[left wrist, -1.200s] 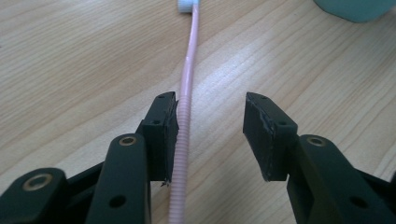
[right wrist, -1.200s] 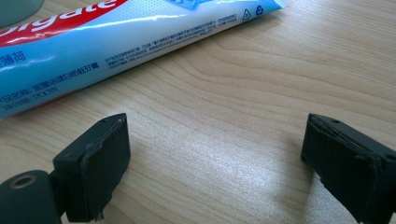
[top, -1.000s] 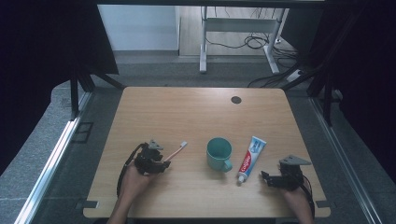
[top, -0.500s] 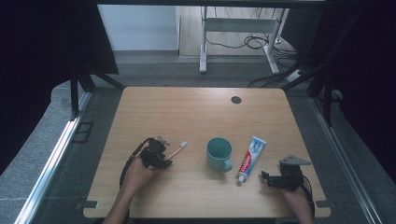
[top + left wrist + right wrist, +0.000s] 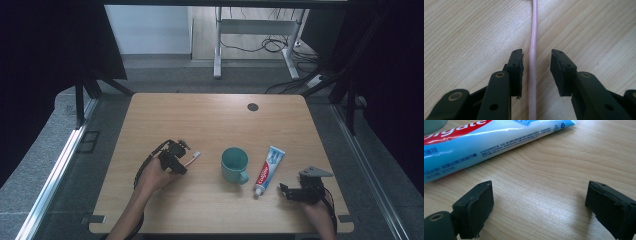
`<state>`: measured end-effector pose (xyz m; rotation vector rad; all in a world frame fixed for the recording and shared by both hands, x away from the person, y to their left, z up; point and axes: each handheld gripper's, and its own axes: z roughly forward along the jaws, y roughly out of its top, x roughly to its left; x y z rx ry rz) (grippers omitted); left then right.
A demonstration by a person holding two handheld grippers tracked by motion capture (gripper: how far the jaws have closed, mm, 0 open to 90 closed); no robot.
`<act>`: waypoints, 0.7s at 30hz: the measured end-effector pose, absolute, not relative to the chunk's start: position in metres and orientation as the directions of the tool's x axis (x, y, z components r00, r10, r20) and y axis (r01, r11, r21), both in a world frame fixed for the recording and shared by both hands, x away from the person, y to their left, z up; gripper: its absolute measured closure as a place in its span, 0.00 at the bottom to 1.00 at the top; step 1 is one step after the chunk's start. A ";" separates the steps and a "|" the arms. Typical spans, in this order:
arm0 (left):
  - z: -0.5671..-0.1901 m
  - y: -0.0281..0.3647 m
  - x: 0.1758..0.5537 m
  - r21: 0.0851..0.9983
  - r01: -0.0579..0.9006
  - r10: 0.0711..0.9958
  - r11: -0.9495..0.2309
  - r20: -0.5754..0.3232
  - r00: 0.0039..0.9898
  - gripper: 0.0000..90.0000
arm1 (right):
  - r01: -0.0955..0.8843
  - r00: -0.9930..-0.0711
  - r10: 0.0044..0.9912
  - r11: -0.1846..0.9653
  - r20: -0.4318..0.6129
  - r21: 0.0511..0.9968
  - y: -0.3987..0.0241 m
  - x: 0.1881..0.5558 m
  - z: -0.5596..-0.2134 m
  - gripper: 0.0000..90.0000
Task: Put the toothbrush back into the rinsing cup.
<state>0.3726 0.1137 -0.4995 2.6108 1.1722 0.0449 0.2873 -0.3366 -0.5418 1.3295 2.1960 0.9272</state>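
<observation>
A pink toothbrush [image 5: 192, 158] lies flat on the wooden table [image 5: 210, 120], left of a green mug [image 5: 234, 164]. My left gripper [image 5: 181, 164] straddles its handle [image 5: 533, 75]. The jaws have just been closing around the handle, and a gap still shows on each side of it, so the pads do not press. A blue, white and red toothpaste tube [image 5: 268, 168] lies right of the mug. My right gripper [image 5: 283, 190] rests on the table below and right of the tube [image 5: 486, 140], its jaws wide open with bare wood between them.
A dark round grommet [image 5: 252, 106] sits near the table's far edge. A desk frame with cables [image 5: 260, 45] stands beyond the table. Black curtains hang on both sides.
My left gripper has moved right along the toothbrush toward its head, covering more of the handle. The right gripper, mug and tube have stayed put.
</observation>
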 end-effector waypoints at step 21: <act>-0.498 0.090 0.401 0.107 0.730 0.729 -0.675 -0.055 0.683 0.76 | 0.614 -0.464 0.886 0.325 -0.004 0.719 -0.337 0.287 -0.542 0.09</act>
